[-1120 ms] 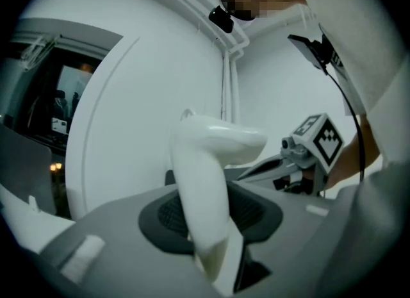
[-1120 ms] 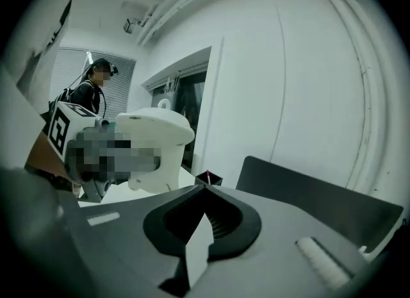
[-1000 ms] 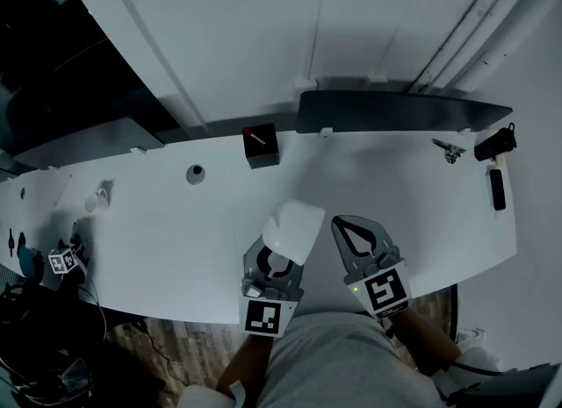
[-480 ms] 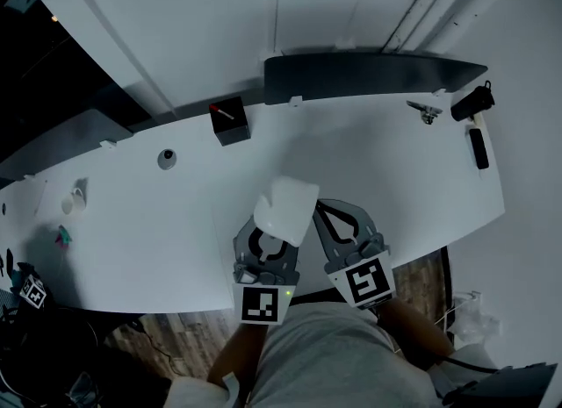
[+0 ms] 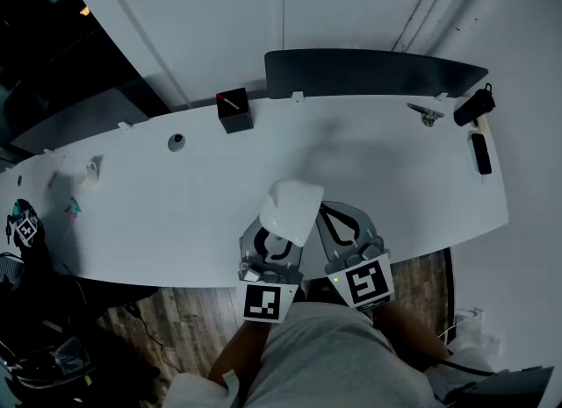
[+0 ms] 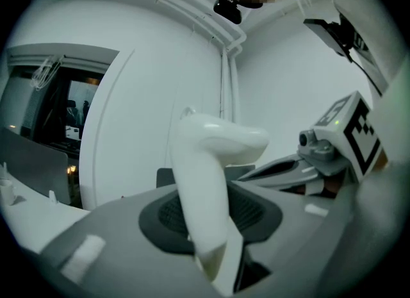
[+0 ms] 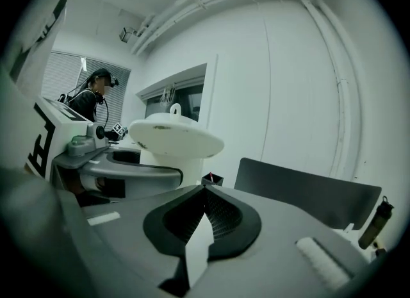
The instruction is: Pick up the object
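A white plastic object (image 5: pixel 290 210) with a broad rounded top and a narrower stem is held above the table's near edge. My left gripper (image 5: pixel 271 255) is shut on its stem, and in the left gripper view the object (image 6: pixel 205 175) stands upright between the pads. My right gripper (image 5: pixel 337 225) hangs just right of it, shut with nothing in it; its pads meet (image 7: pixel 204 194) in the right gripper view. That view also shows the object (image 7: pixel 174 138) and the left gripper (image 7: pixel 118 162) at the left.
On the white table (image 5: pixel 378 169) stand a black box (image 5: pixel 235 111) holding a red-tipped pen, a small round thing (image 5: pixel 177 141), a white cup (image 5: pixel 90 172) and dark tools (image 5: pixel 479 153) at the right end. A dark panel (image 5: pixel 369 73) lines the wall. A person (image 7: pixel 93 97) stands far left.
The head view has shifted over the table. Both grippers stay side by side at the near edge, and the left keeps its hold on the white object.
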